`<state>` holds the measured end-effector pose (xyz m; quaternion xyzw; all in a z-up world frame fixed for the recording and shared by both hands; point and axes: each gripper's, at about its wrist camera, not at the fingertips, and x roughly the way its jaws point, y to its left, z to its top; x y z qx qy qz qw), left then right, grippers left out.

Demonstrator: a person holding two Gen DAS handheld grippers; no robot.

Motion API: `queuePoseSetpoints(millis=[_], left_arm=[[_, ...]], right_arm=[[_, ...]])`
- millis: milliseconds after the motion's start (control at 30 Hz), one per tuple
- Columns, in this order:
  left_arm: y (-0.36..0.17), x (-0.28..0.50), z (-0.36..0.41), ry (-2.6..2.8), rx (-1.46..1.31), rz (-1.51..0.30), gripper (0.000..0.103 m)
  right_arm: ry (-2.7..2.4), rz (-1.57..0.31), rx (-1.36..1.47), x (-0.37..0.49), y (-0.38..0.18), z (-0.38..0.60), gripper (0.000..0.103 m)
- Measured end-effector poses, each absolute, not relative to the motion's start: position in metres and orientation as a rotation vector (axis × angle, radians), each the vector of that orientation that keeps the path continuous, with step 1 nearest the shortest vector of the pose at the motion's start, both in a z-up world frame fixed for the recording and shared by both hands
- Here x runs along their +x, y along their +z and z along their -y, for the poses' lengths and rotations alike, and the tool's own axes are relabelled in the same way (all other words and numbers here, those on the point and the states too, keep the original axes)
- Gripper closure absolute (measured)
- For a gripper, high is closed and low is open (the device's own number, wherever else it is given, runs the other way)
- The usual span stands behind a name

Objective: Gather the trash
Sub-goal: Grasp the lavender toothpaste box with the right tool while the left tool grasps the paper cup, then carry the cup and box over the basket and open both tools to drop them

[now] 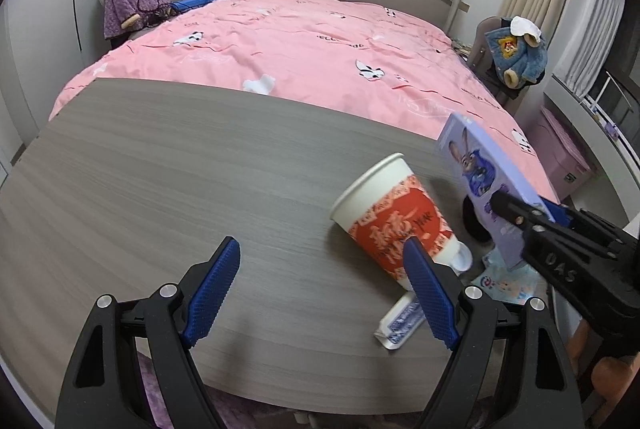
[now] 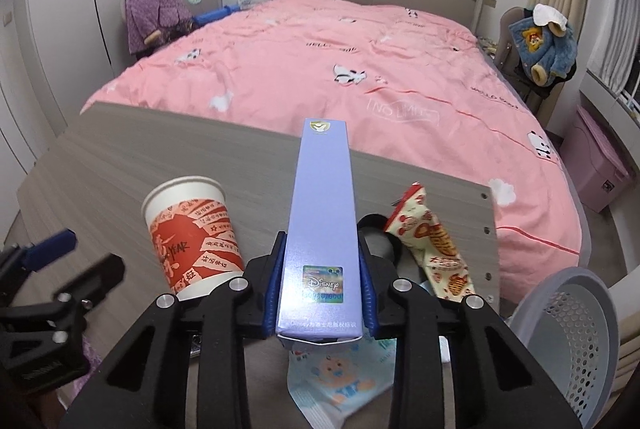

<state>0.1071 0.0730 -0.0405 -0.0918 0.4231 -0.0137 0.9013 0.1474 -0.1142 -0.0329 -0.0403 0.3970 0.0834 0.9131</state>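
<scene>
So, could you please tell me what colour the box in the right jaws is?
The box is lavender, clearest in the right wrist view.

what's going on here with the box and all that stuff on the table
A person is clearing trash off a wooden table at the foot of a bed. The right tool is shut on a long purple box, lifted off the table. The left tool is open and empty beside a red-and-white paper cup. A snack wrapper waits on the table, and a gray mesh basket sits at right.
</scene>
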Motion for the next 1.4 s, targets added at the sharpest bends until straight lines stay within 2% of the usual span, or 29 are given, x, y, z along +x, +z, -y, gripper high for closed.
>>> queuePoseSetpoints(millis=[600,1000,1067,1167,1400], left_arm=[[-0.044,0.136,-0.032,-0.056,-0.306,-0.922,0.023],[-0.063,0.162,-0.022,-0.023,-0.314,-0.972,0.024],[-0.065,0.163,-0.024,-0.032,-0.312,-0.971,0.032],[-0.064,0.164,-0.027,-0.040,-0.301,-0.966,0.038],[-0.058,0.160,-0.032,-0.056,-0.282,-0.944,0.040]], right_arm=[[0.079,-0.762,0.011,0.102,-0.012,0.168,0.072],[0.084,-0.761,0.063,0.094,-0.019,0.181,0.072],[0.084,-0.762,0.066,0.093,-0.019,0.182,0.072],[0.084,-0.758,0.067,0.092,-0.019,0.182,0.072],[0.071,-0.763,0.075,0.091,-0.020,0.186,0.072]])
